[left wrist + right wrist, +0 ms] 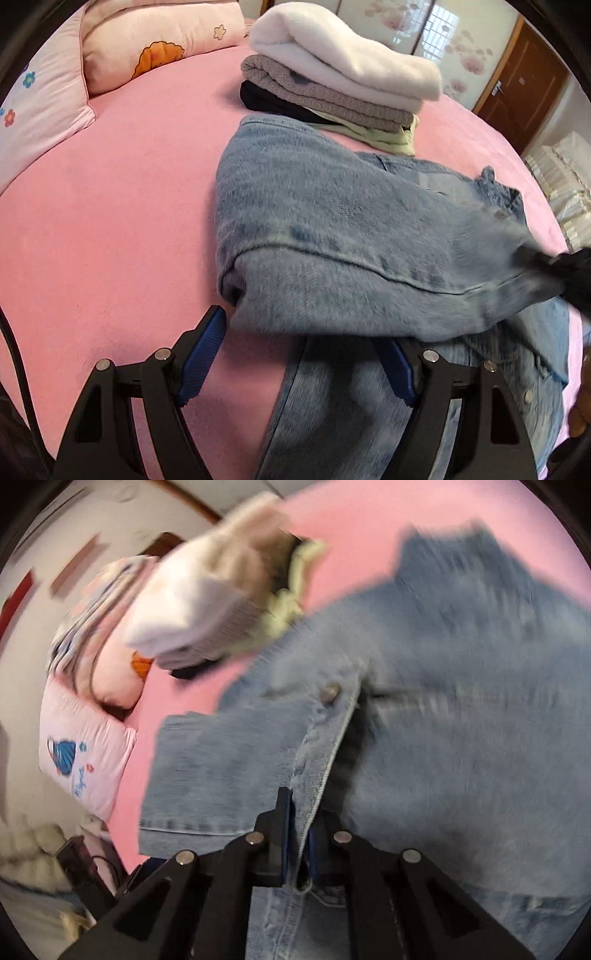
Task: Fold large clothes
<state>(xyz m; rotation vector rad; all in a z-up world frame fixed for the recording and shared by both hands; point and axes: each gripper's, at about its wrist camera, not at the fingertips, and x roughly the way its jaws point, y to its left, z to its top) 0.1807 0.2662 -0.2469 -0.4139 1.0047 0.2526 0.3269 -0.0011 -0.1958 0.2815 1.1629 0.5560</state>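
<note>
A light blue denim jacket (354, 243) lies partly folded on the pink bed (122, 221). My left gripper (299, 339) is open, its blue pads spread, with denim lying between and over them. My right gripper (299, 834) is shut on the buttoned front edge of the denim jacket (443, 701) and holds it up; this view is blurred. The right gripper also shows as a dark shape at the right edge of the left wrist view (569, 273), pinching the jacket's fold.
A stack of folded clothes (332, 74), white on grey, black and pale green, stands at the far side of the bed and also shows in the right wrist view (214, 587). Pink pillows (147, 44) lie at the far left. A wooden door (524, 81) is at the right.
</note>
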